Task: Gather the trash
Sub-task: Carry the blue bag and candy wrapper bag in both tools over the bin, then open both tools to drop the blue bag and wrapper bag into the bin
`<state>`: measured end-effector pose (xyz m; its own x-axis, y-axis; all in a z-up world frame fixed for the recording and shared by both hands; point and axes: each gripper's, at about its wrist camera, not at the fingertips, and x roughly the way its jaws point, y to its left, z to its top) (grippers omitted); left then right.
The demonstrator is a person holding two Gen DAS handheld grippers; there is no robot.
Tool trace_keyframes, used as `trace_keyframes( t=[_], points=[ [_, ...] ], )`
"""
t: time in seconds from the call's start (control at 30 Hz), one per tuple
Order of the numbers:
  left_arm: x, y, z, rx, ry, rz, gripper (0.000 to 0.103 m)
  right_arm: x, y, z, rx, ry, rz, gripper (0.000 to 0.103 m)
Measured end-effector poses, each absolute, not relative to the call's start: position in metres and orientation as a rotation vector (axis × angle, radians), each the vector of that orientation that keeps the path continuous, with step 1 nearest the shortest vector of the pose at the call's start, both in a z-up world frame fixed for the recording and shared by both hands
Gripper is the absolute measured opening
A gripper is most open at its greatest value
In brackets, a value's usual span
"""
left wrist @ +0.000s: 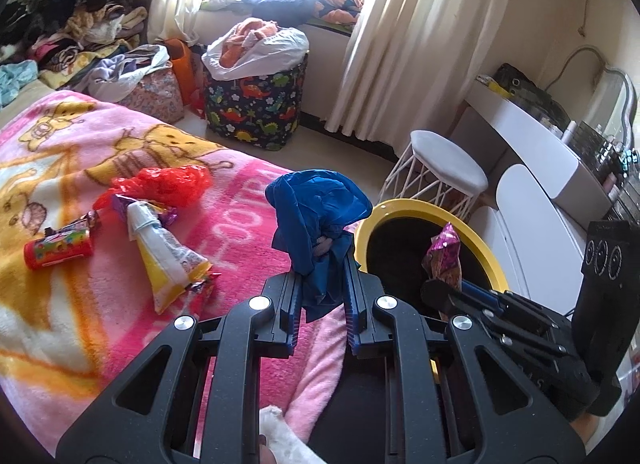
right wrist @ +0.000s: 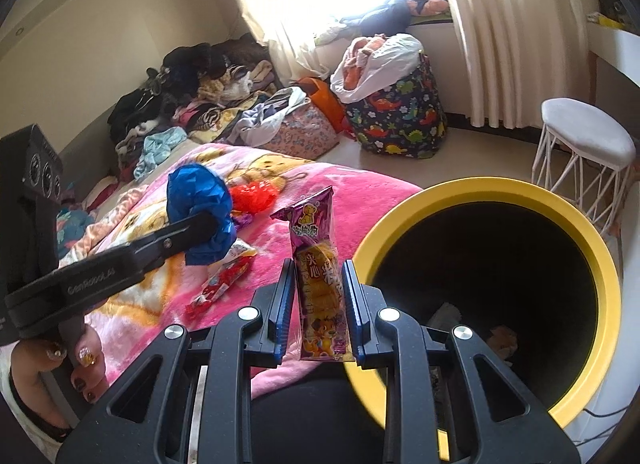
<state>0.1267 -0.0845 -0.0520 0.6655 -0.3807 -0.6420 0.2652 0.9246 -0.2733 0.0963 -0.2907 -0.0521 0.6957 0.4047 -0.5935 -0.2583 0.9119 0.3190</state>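
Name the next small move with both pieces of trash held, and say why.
Probably carry the right tool a little further over the yellow-rimmed bin and let go. It is shut on the purple snack wrapper, which hangs just beside the rim, not yet over the opening. The left tool, shut on the blue plastic bag, can follow.

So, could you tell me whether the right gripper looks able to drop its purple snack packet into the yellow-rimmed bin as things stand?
Probably yes: the right gripper holds the purple snack packet just beside the yellow-rimmed bin, whose mouth is open, with nothing in between.
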Motion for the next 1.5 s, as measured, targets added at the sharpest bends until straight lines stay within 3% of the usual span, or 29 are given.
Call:
trace_keyframes(
  t=[1.5],
  points=[
    [0.123, -0.180, -0.073, -0.031, 0.834, -0.560, 0.013, 0.102, -0.398, -0.079, 0.372, 0.691, 0.106, 0.023]
  ],
)
